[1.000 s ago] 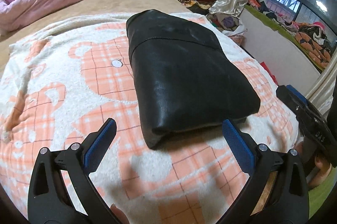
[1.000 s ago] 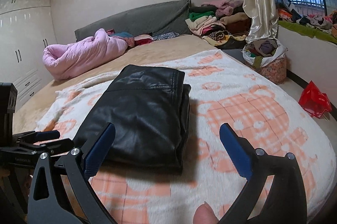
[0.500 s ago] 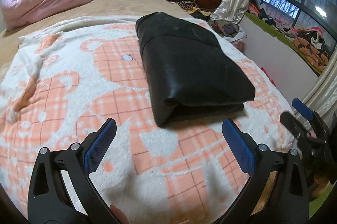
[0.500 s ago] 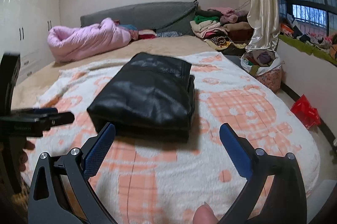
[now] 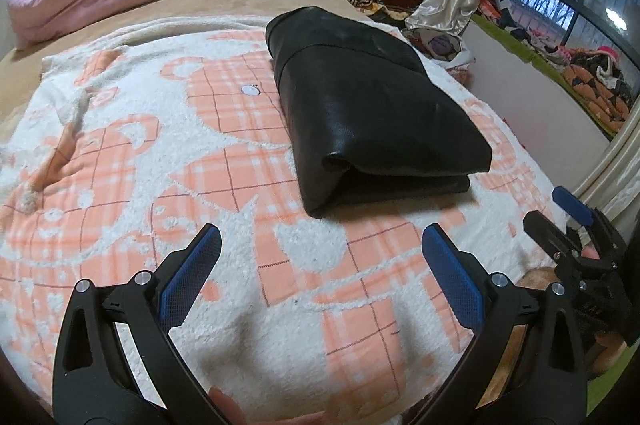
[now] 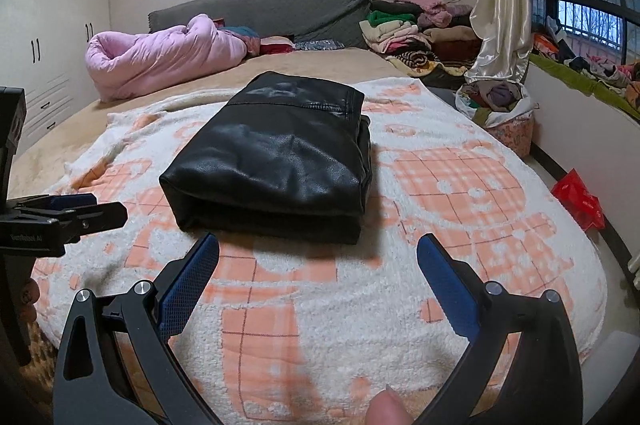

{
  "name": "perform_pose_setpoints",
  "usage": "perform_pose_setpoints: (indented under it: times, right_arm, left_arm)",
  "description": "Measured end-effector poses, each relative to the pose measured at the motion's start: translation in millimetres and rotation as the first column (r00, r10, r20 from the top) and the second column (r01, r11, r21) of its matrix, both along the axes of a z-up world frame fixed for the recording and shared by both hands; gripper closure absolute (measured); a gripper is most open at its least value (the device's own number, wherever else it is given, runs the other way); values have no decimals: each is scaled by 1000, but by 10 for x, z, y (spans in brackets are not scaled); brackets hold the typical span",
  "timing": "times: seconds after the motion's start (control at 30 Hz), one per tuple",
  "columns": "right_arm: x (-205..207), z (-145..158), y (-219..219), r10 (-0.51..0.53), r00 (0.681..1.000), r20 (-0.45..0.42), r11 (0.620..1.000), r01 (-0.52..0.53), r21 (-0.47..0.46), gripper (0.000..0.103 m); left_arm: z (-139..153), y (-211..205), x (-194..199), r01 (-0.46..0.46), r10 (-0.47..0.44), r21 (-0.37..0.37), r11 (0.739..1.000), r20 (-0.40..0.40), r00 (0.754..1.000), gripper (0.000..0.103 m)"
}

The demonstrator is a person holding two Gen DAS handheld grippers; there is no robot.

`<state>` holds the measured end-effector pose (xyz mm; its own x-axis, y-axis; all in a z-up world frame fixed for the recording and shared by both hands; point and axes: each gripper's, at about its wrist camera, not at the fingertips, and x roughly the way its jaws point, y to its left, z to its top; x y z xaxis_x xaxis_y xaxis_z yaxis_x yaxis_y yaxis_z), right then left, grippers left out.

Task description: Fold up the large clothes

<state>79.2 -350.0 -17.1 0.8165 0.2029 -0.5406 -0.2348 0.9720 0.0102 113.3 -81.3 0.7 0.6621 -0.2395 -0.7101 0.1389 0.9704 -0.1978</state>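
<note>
Neatly folded black leather garment (image 5: 372, 113), glossy, creased, lying on plaid blanket (image 5: 160, 165)

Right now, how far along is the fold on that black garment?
Looks done: the black leather garment lies as a compact layered rectangle on the blanket. In hand: nothing; left gripper and right gripper are both open, short of it. Left: possibly stowing it.
</note>
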Motion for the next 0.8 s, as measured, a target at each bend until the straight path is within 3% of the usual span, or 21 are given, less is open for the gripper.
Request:
perform_pose_setpoints:
  times: [0.8]
  right_arm:
    - [26,-36,-22,-6,1000,-7,1000,6,5,4]
  left_arm:
    - [36,61,-13,-25,25,4,1000,10,1000,9]
